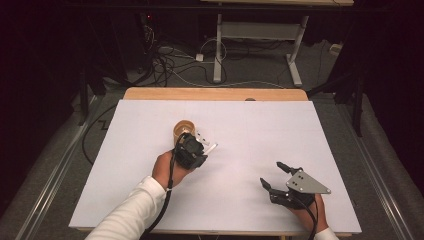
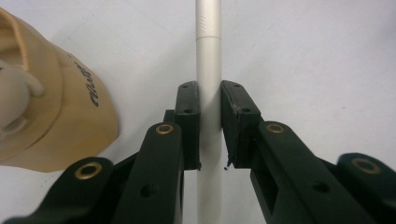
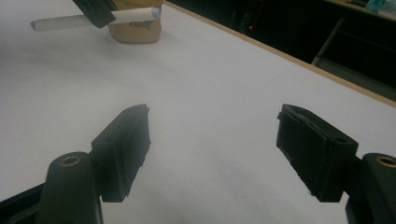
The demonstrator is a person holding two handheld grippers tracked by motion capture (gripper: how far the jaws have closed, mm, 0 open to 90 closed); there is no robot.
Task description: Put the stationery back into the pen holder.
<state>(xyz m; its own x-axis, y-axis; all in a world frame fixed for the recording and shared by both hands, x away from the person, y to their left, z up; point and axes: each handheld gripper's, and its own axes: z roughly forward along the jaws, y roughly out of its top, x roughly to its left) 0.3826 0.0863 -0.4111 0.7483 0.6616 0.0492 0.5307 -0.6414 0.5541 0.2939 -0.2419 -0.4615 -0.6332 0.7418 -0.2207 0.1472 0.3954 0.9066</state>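
A slim silver-white pen (image 2: pixel 208 56) runs straight up between the black pads of my left gripper (image 2: pixel 210 116), which is shut on it near its middle. In the high view the left gripper (image 1: pixel 199 146) hangs just in front of a tan wooden cup (image 1: pixel 183 129), with the pen (image 1: pixel 211 148) sticking out to the right. The cup (image 2: pixel 60 116) sits close on the left of the jaws. My right gripper (image 1: pixel 270 173) rests at the lower right of the white board, open with nothing between its fingers (image 3: pixel 123 149). Far off it sees the pen (image 3: pixel 60 22) held level before the cup (image 3: pixel 137 29).
A white board (image 1: pixel 150 190) covers the wooden table (image 1: pixel 215 93). Bare board lies between the two grippers and to the left. Beyond the far edge stand a desk frame (image 1: pixel 218 50) and loose cables (image 1: pixel 165 65) on a dark floor.
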